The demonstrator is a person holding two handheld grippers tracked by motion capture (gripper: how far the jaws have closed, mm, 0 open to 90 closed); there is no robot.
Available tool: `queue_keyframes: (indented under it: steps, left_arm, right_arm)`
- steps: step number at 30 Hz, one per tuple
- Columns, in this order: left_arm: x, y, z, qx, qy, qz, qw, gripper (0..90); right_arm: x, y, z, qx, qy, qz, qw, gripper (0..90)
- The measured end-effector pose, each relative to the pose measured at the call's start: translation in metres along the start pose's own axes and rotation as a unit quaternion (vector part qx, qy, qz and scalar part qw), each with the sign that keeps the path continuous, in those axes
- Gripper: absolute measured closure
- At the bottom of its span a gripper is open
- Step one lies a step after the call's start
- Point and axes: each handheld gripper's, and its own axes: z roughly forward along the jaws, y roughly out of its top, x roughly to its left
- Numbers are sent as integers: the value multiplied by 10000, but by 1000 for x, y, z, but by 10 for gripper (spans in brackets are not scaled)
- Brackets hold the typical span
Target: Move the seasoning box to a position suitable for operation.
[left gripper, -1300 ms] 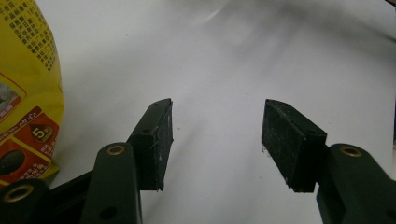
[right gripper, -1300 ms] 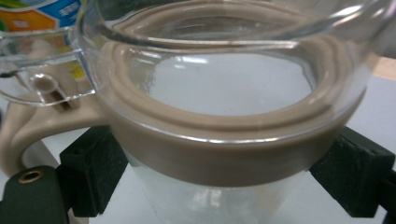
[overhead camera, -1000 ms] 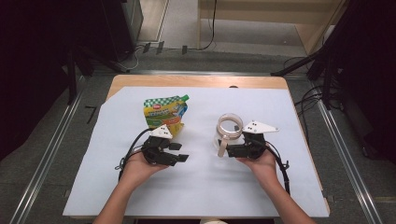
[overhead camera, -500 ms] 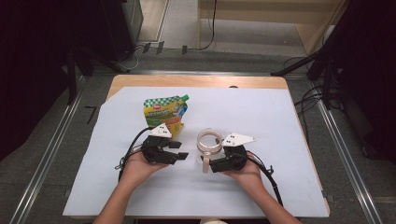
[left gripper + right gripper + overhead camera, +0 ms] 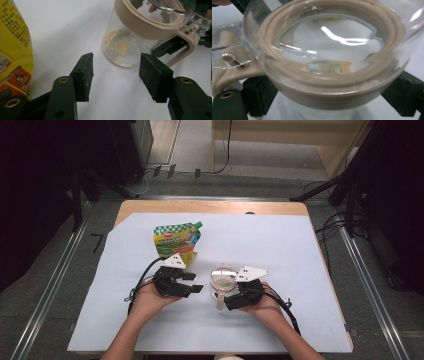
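— Jar point(image 5: 223, 279) position: upright on the white sheet of the counter point(image 5: 300, 250), clamped in the right tongs point(image 5: 226, 296), with the left tongs point(image 5: 192, 282) just beside it. The right gripper view has the black pads against the glass on both sides, below the tan collar.

— And the left tongs?

— Apart, nothing between them. In the left gripper view the pads point(image 5: 84, 75) point at the base of the jar point(image 5: 130, 42) without touching it. A thin layer of tan granules point(image 5: 119, 45) lies at the bottom.

— The lid?

— Clear lid point(image 5: 329, 37), seated on the tan ring as far as I can tell, with a latch point(image 5: 229, 62) at one side. The yellow pouch point(image 5: 178, 239) lies behind the left hand, near but apart from the jar.

— Step in hand?

— Presenting the jar for opening, I judge. Next move: hold the glass steady with the right tongs, bring the left tongs to the latch, release it without tipping the jar.
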Motion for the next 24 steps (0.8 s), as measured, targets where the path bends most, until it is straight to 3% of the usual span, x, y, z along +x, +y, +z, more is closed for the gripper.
queue_keyframes:
  steps: [6,9,11,14,15,21,22,24]
  left_arm:
    - [0,0,-2,-35,-10,-1,10000,456]
    - [-1,0,-2,-47,-30,-4,10000,455]
    - [-1,0,-2,-30,-29,-6,10000,455]
    - [-2,1,-1,-18,-46,0,10000,446]
    - [-3,1,-1,-32,-62,-49,10000,446]
    - [-6,3,1,13,-131,-58,9999,441]
    - [-8,3,3,43,-200,-97,9997,472]
    - [-10,5,4,114,-280,-86,9995,515]
  right_arm:
    - [-3,1,-7,80,121,153,9998,109]
    - [-5,1,-22,67,197,348,9992,120]
    - [-6,0,-25,79,189,354,9992,129]
    - [-6,-4,-41,287,-161,363,9988,165]
    - [-6,-4,-41,287,-161,363,9988,165]
    - [-8,-7,-69,70,-270,764,9967,307]
    - [-10,-8,-77,-37,-274,842,9961,370]
    - [-12,-8,-81,-106,-294,823,9961,408]
